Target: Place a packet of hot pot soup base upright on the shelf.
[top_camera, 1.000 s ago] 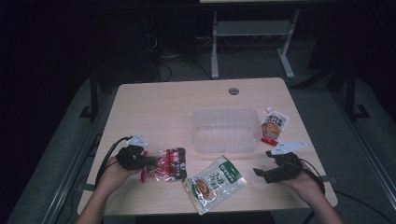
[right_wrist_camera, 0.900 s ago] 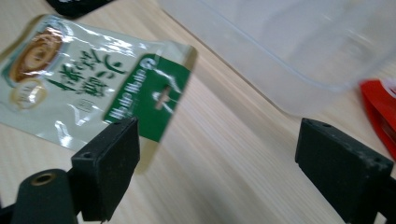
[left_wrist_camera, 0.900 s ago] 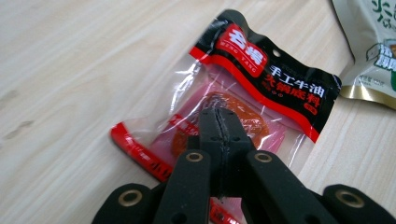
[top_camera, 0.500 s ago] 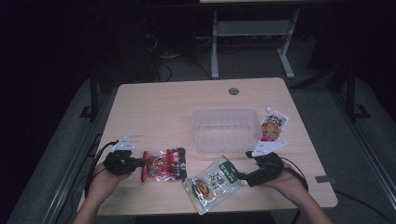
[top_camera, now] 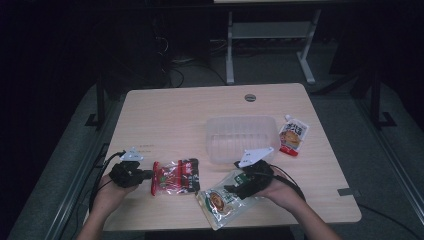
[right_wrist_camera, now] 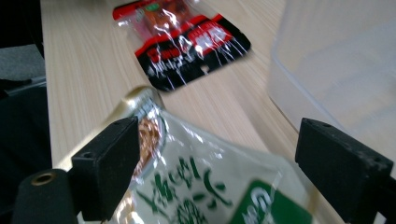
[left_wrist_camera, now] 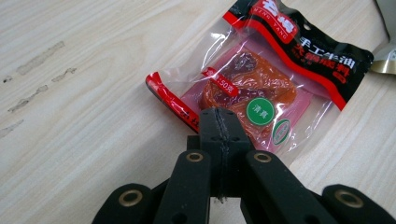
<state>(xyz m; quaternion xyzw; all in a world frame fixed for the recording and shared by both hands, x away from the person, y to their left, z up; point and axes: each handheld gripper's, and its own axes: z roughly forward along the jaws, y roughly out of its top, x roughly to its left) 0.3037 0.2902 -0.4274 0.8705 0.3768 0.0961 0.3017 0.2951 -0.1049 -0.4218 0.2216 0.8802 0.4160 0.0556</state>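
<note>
Tabletop scene with two hand-held grippers. The left gripper point(top_camera: 148, 174) lies low at the near left of the wooden table point(top_camera: 170, 115), its jaws clenched flat against each other with nothing between them; in the left gripper view the joined tips point(left_wrist_camera: 219, 122) sit over the near edge of the red-and-clear snack packet point(left_wrist_camera: 261, 79), though whether they touch the film cannot be told. That packet point(top_camera: 175, 176) lies flat just beside the gripper, toward the table's middle. The right gripper point(top_camera: 235, 189) hangs over the green-and-white food pouch point(top_camera: 223, 198) at the near edge, its jaws spread wide; in the right gripper view the pouch point(right_wrist_camera: 201, 186) lies between and beneath the two pads point(right_wrist_camera: 112, 163), which stand clear of it on either side. A clear plastic container point(top_camera: 242, 137) stands just beyond the right gripper, and a small spouted sauce pouch point(top_camera: 292, 136) lies just beside the container's right wall.
</note>
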